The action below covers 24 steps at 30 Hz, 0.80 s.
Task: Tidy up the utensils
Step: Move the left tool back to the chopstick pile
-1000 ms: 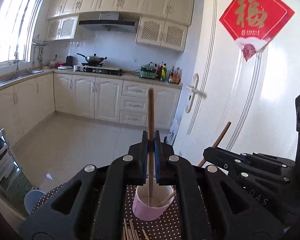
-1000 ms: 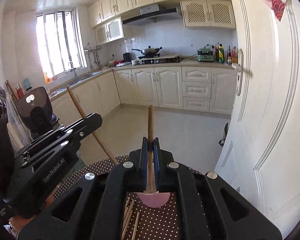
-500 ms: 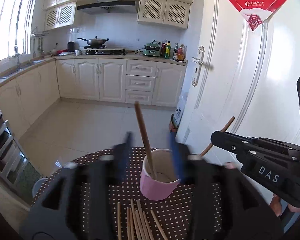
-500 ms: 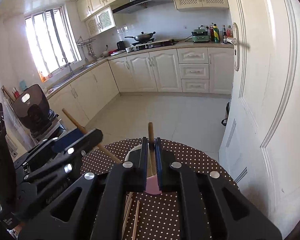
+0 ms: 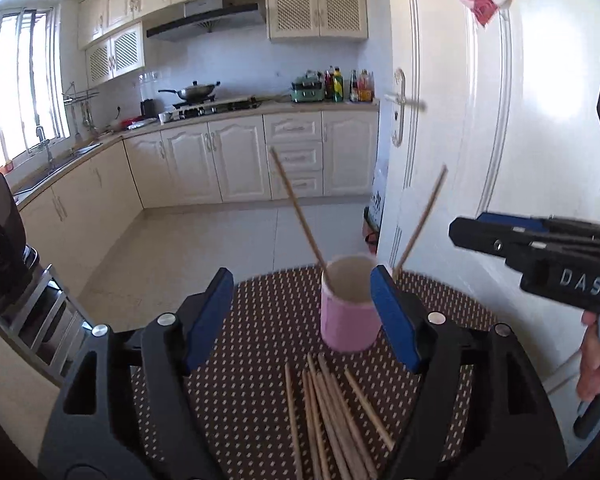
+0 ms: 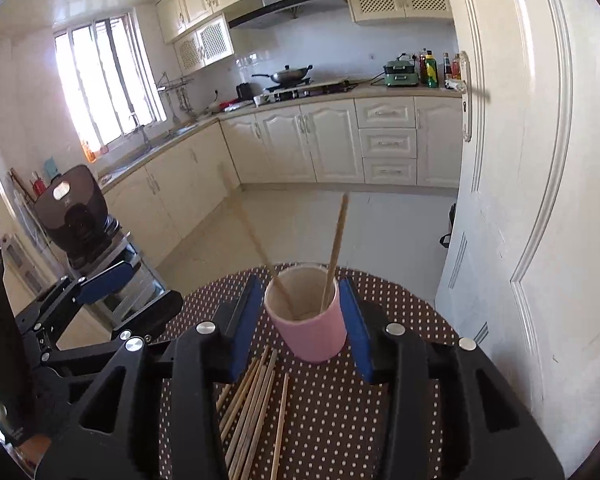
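A pink cup (image 5: 350,312) (image 6: 307,320) stands on the round brown dotted table (image 5: 260,344) (image 6: 400,312). Two wooden chopsticks lean in it, one to the left (image 5: 298,216) (image 6: 256,240) and one to the right (image 5: 420,220) (image 6: 336,248). Several more chopsticks (image 5: 328,412) (image 6: 252,408) lie on the table in front of the cup. My left gripper (image 5: 302,320) is open and empty, just before the cup. My right gripper (image 6: 300,320) is open and empty, its blue pads on either side of the cup. Each gripper shows in the other's view (image 5: 540,252) (image 6: 100,300).
A white door (image 6: 540,160) stands close on the right of the table. A black appliance (image 6: 74,216) sits on a metal rack at the left. Kitchen cabinets and counter (image 6: 340,136) line the far wall across a tiled floor.
Both grippers held a chopstick above the cup. Both have opened and let go; the two chopsticks now stand in the cup, and both grippers have drawn back.
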{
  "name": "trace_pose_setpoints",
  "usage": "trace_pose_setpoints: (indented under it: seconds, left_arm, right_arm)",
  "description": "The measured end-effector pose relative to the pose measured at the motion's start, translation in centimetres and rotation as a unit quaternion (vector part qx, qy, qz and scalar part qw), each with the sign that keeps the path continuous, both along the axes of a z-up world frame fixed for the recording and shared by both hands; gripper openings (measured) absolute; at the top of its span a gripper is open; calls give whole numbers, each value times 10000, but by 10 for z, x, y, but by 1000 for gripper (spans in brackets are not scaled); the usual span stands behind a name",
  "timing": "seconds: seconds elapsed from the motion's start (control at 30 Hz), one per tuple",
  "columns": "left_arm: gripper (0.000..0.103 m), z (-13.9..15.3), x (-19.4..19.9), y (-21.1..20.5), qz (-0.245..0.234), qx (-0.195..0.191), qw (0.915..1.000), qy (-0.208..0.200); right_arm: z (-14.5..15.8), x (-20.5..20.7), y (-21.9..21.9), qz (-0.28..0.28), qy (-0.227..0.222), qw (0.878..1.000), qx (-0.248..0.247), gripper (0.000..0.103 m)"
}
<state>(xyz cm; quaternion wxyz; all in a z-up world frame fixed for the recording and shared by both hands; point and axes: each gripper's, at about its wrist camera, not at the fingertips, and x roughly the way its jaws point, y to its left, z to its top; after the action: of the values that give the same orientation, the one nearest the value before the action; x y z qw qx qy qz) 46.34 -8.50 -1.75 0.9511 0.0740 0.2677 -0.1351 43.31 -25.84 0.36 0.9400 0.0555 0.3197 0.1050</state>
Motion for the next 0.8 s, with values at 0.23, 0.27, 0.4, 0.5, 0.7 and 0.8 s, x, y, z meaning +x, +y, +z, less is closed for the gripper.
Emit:
trace_pose_setpoints:
  seconds: [0.23,0.27,0.4,0.5,0.7,0.8]
  left_arm:
    - [70,-32,-12,14,-40,419,9972,612]
    - [70,-39,-11,17,-4,470,9960,757]
    - [70,-64,-7,29,64,502,9905,1279]
    - [70,-86,2,34,131,583,9829,1741]
    - [70,-123,20,39,210,648,9721,2243]
    - [70,-135,29,40,231,620,9693,2367]
  right_arm:
    - [-29,-15,22,376,390,9978,-374,39]
    - [-36,-14,27,449,496,9967,-457,39]
    - [-71,-6,42,581,1024,9916,-542,39]
    - [-96,1,52,633,1386,9860,-679,39]
    - [-145,9,70,742,1958,9731,-963,38]
    - [-161,18,75,704,2128,9687,-1066,32]
